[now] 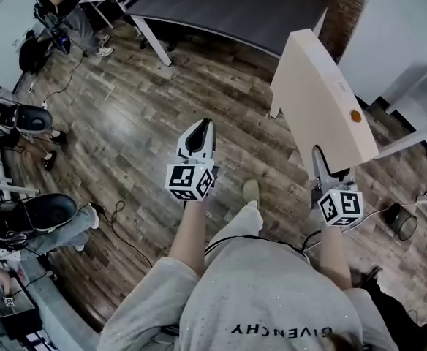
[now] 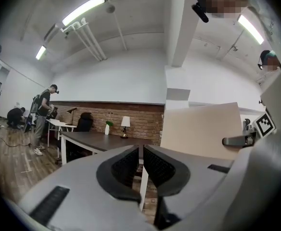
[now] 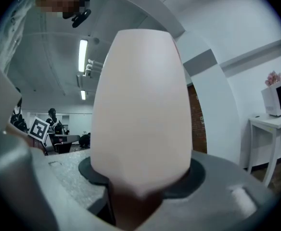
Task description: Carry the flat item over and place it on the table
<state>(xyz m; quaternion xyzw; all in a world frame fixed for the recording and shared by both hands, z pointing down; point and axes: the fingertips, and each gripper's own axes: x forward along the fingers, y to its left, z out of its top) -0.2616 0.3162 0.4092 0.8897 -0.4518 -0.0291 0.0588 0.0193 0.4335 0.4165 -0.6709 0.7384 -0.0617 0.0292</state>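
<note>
Beige board [image 1: 323, 93]: flat panel with rounded corners, held up in the air on a tilt, lower edge in the right gripper, upper end leaning away from the person. Not on the table; it hangs over the floor, short of the table's near right corner as the head view shows it.
Board marking: small round orange sticker [image 1: 355, 115] on the face, near the right edge.
Right gripper [image 1: 323, 168]: fingers pinching the board's lower edge, one pad on each face; in the right gripper view the board [image 3: 140, 105] fills the space between the jaws.
Left gripper [image 1: 199, 134]: fingers [image 2: 126, 165] nearly pressed together, only a thin slit, nothing between them. Held level beside the board, apart from it.
Marker cubes: one on each gripper, left [image 1: 190, 181], right [image 1: 341, 207].
Table [image 1: 228, 9]: dark grey top, white legs, ahead of the person, well apart from both grippers.
On table: white lamp [image 2: 125, 122] and white vase [image 2: 107, 128] with a green sprig, both at the far edge by the brick wall [image 2: 145, 117].
Floor [image 1: 140, 123]: wood planks, cables at the left side.
Carrier: grey sweatshirt, one shoe [image 1: 251, 191] forward between the grippers.
Right side of room: microwave [image 3: 280, 97] on a white side table [image 3: 273, 124].
Others: one person [image 2: 43, 114] standing at a white desk to the far left.
</note>
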